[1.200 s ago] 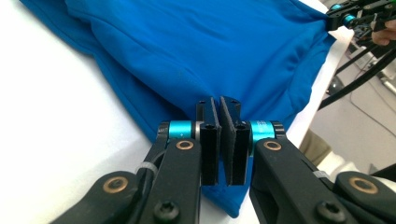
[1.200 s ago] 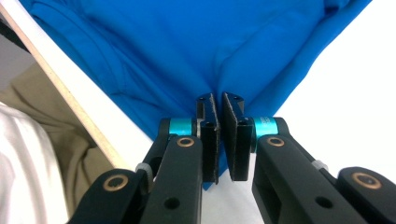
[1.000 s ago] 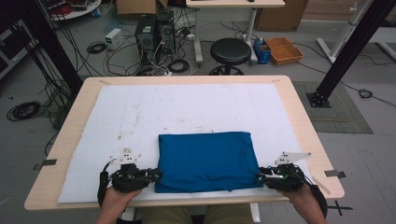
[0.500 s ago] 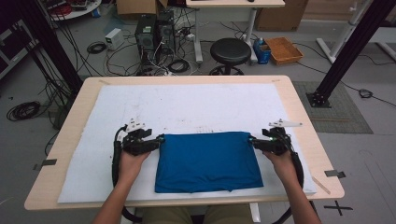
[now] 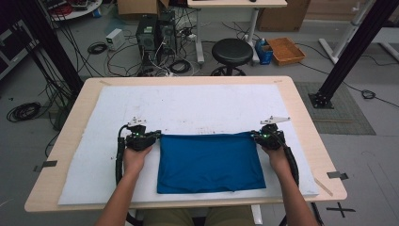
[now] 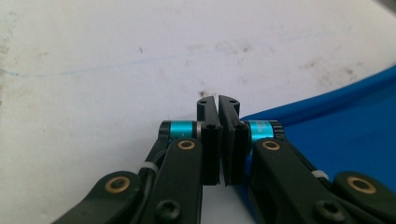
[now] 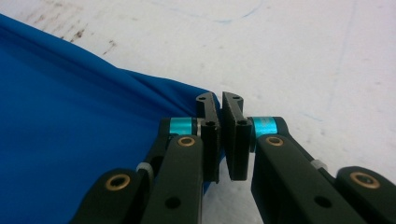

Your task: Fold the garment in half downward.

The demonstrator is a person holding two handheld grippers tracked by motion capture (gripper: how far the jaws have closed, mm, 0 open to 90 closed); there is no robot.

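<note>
Lying flat on the white mat [image 5: 197, 106] near the counter's [image 5: 301, 108] front edge, the folded blue cloth [image 5: 209, 162] sits between both claws. Left claw [image 5: 157, 136] and right claw [image 5: 255, 136] press together at its far corners; whether fabric's pinched, can't tell.

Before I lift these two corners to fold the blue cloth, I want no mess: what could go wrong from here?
1. Both claws look shut beside the far corners of the blue cloth. The left claw and right claw show no fabric between their jaws, so a lift may come up empty.
2. One corner catching alone would skew the fold.
</note>
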